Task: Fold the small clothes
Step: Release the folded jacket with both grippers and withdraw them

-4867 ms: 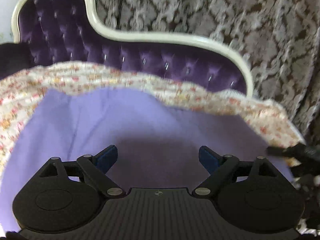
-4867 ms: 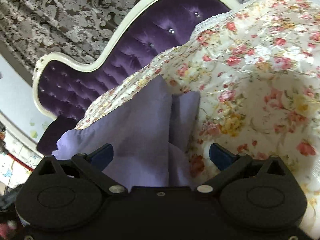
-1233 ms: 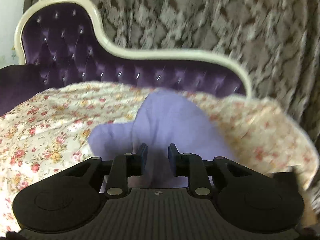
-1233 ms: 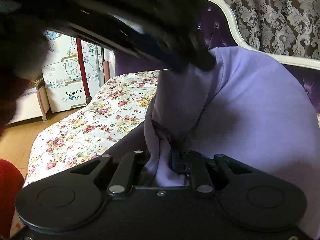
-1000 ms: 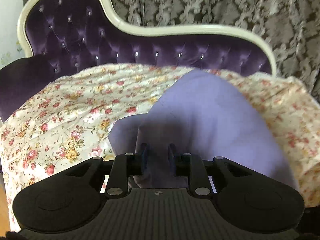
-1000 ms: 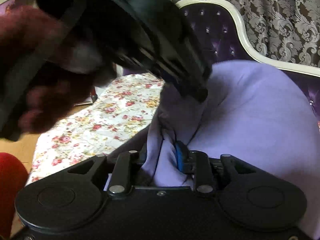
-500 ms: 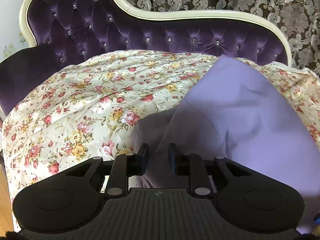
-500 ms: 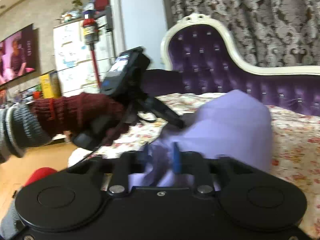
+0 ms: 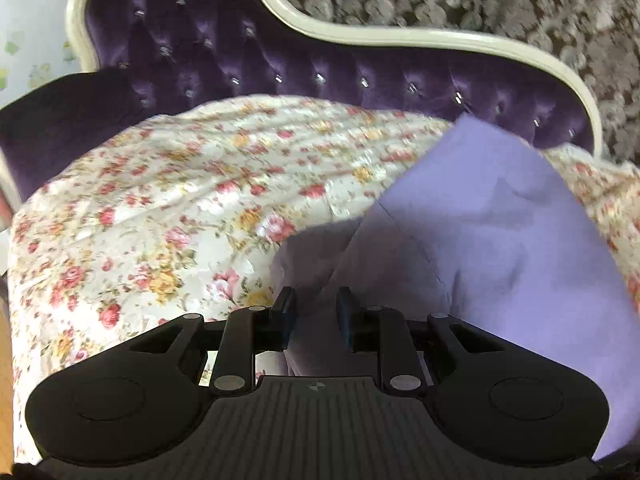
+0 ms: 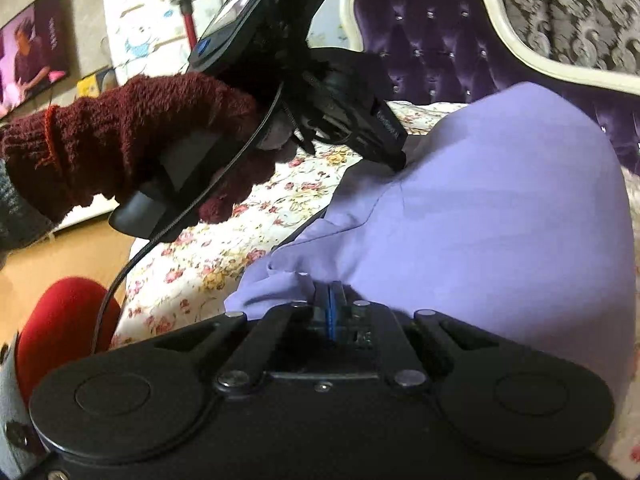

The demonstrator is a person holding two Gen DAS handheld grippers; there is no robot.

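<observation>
Right wrist view: right gripper [image 10: 329, 305] pinched tight on lilac cotton garment [image 10: 500, 216].
Left gripper [image 9: 313, 312]: narrowly parted, clamping the garment's opposite corner.
Relation: cloth spans between both grippers.

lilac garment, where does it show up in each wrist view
Left wrist view: the lilac garment fills the right half, rising from between the left gripper jaws toward the sofa back.
Right wrist view: it fills the centre and right, a fold of it pinched in the left gripper near the top centre.
Shared landmark: the purple tufted sofa back with its cream frame, behind the floral cover.
</observation>
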